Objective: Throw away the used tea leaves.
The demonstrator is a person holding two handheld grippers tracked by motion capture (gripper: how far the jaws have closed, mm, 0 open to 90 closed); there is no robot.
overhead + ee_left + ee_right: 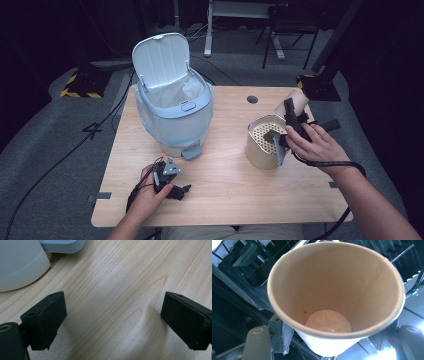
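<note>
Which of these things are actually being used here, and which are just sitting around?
In use:
- paper cup, gripped by the right gripper
- gold container with a perforated insert, under the cup

Standing by:
- pedal bin, lid open, bag inside
- left gripper, open, empty, low over the table

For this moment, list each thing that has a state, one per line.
Pedal bin: lid up, liner bag fitted inside.
Paper cup: held tipped in the right gripper, nearly empty.
Strainer container: upright, open-topped, below the cup.
Left gripper: jaws open, nothing between them, resting over the table.
</note>
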